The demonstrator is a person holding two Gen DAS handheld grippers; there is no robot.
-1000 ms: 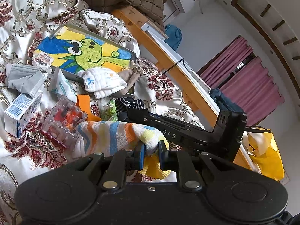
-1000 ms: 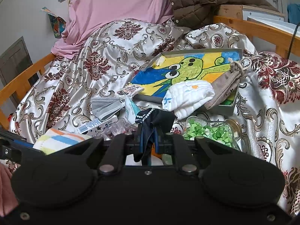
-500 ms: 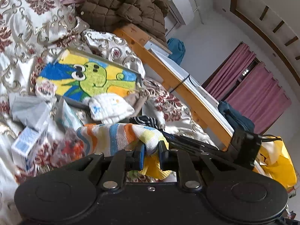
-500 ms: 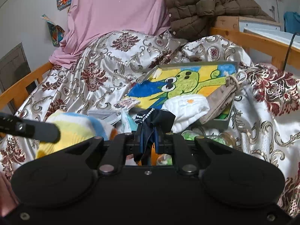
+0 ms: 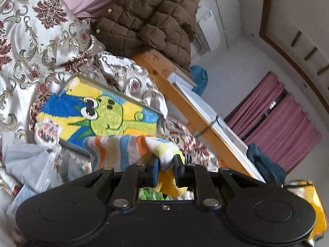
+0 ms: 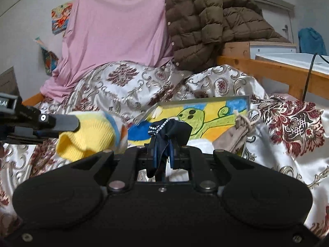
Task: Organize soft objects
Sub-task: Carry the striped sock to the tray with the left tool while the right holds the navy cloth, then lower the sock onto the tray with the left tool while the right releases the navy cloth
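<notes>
My left claw pinches the striped sock, holding it up over the bed. My right claw is closed tight on the dark beaded cloth. Behind both lies the frog picture on the bed.

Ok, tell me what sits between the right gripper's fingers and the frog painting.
In the right wrist view, only the dark beaded cloth pinched by the right gripper overlaps the frog painting. The bed beneath is hidden.
</notes>
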